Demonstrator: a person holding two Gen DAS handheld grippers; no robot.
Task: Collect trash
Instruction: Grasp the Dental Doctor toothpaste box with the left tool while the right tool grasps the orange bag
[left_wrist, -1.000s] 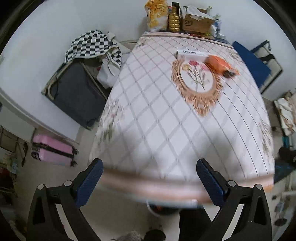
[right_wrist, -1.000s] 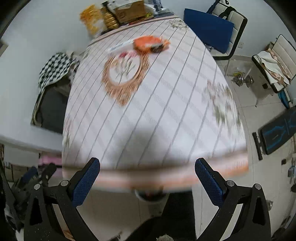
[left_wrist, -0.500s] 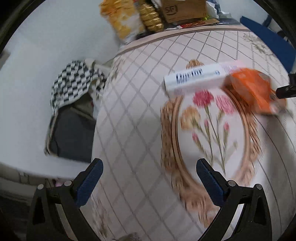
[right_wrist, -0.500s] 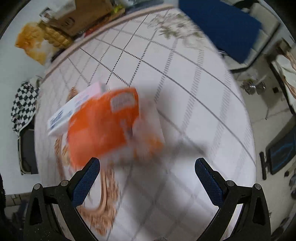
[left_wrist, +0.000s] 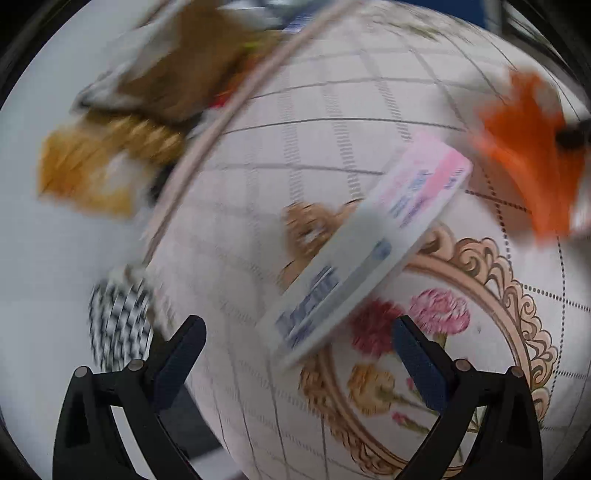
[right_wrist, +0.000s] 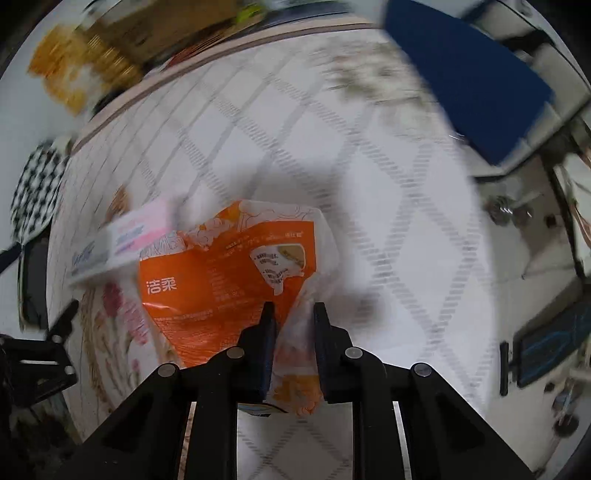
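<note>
An orange and white plastic wrapper (right_wrist: 229, 273) lies on the patterned tablecloth (right_wrist: 369, 177). My right gripper (right_wrist: 293, 314) is shut on the wrapper's crumpled near edge. The wrapper also shows blurred at the far right of the left wrist view (left_wrist: 535, 155). A long white and pink box (left_wrist: 369, 251) lies just ahead of my left gripper (left_wrist: 295, 336), which is open and empty above the cloth, the box's near end between its fingers. The box shows beside the wrapper in the right wrist view (right_wrist: 122, 240).
A cardboard box (left_wrist: 184, 66), a yellow bag (left_wrist: 85, 170) and a gold bottle (left_wrist: 147, 136) stand at the table's far edge. A blue chair (right_wrist: 472, 85) stands beside the table on the right. A checkered cloth (right_wrist: 33, 192) hangs off to the left.
Both grippers have moved forward over the table. My right gripper has shut on the orange wrapper. My left gripper has come up close to the white and pink box, still open.
</note>
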